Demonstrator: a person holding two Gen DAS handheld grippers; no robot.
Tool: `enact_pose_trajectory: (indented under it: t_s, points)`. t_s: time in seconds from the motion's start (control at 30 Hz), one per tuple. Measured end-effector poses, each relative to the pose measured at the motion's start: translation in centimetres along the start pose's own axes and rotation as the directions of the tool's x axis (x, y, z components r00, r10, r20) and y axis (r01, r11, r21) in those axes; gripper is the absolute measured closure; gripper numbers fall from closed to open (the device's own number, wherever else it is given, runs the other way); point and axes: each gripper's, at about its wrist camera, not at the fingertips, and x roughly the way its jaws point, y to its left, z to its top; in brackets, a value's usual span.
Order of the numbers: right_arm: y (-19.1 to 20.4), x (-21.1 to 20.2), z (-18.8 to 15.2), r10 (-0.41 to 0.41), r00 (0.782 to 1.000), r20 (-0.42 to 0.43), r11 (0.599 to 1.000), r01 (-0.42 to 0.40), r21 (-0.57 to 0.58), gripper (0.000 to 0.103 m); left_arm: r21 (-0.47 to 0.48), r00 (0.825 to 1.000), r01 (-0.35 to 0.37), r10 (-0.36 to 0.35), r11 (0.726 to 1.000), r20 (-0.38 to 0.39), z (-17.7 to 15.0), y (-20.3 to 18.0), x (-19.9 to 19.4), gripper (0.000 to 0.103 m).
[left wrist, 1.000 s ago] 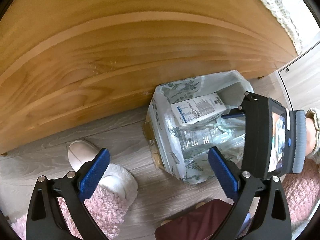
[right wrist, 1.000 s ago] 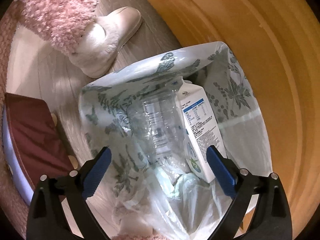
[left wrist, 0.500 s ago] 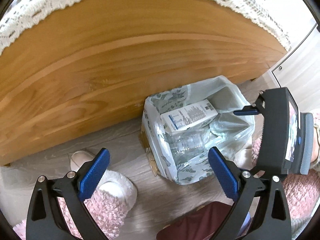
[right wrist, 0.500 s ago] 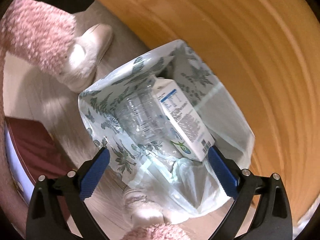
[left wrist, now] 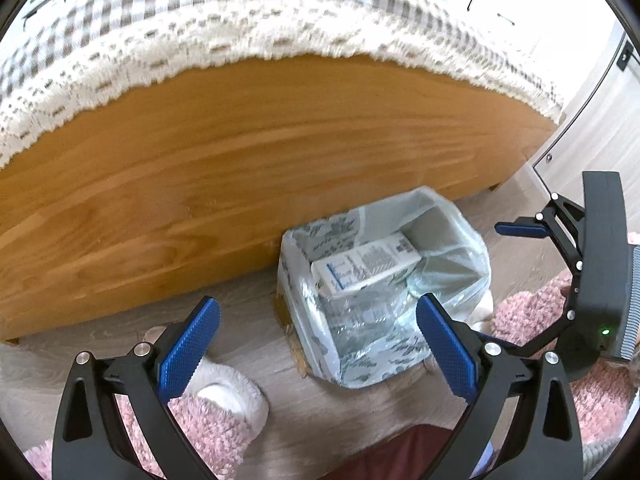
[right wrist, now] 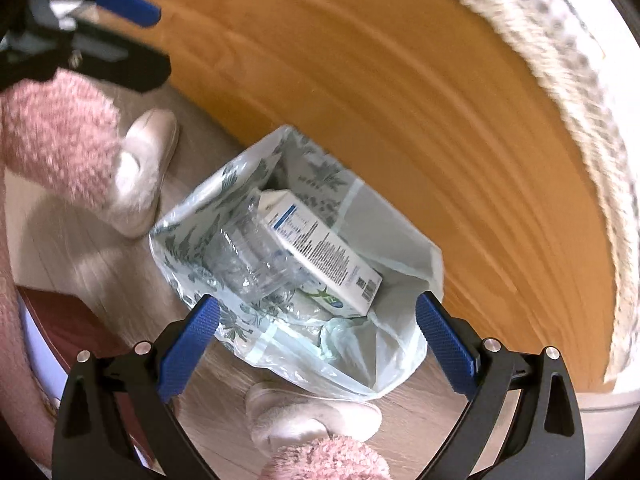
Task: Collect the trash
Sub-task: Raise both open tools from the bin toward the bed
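The left gripper (left wrist: 316,340) hangs above the floor with its blue-padded jaws spread wide and nothing between them. At about one o'clock from it stands a leaf-printed trash bag (left wrist: 460,240), holding a white carton (left wrist: 368,266) and a clear plastic bottle (left wrist: 360,316), against a wooden bed frame (left wrist: 260,160). At three o'clock the right gripper (left wrist: 520,229) shows side-on, and a fluffy slipper (left wrist: 224,394) sits at seven o'clock.
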Motion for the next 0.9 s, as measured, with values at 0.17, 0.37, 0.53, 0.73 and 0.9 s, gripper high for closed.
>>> enact_pose_trajectory:
  t_s: [0.17, 0.37, 0.53, 0.73, 0.9]
  points:
    - [-1.2, -2.0, -0.4, -0.026, 0.998, 0.054, 0.996, 0.021, 0.087, 0.009, 0.011, 0.997, -0.013, 0.012, 1.000, 0.082, 0.4, -0.6, -1.5, 0.008]
    - [-2.6, -4.6, -0.9, -0.067, 0.988, 0.139, 0.979, 0.038, 0.201, 0.009, 0.015, 0.990, -0.008, 0.006, 1.000, 0.139, 0.9, -1.5, -3.0, 0.008]
    - [-3.9, -6.9, -1.6, -0.139, 0.970, 0.201, 0.953, 0.075, 0.295, 0.009, -0.001, 0.979, 0.004, -0.004, 1.000, 0.204, 1.4, -2.0, -5.2, 0.008]
    - [-6.6, -10.1, -2.7, -0.177, 0.939, 0.294, 0.886, 0.022, 0.463, 0.009, -0.047, 0.960, 0.033, -0.019, 0.998, 0.279, 1.9, -2.6, -7.8, 0.008]
    - [-8.4, -12.4, -3.9, -0.211, 0.902, 0.377, 0.819, -0.048, 0.573, 0.009, -0.044, 0.947, 0.039, -0.023, 0.998, 0.320, 2.6, -4.0, -9.3, 0.008]
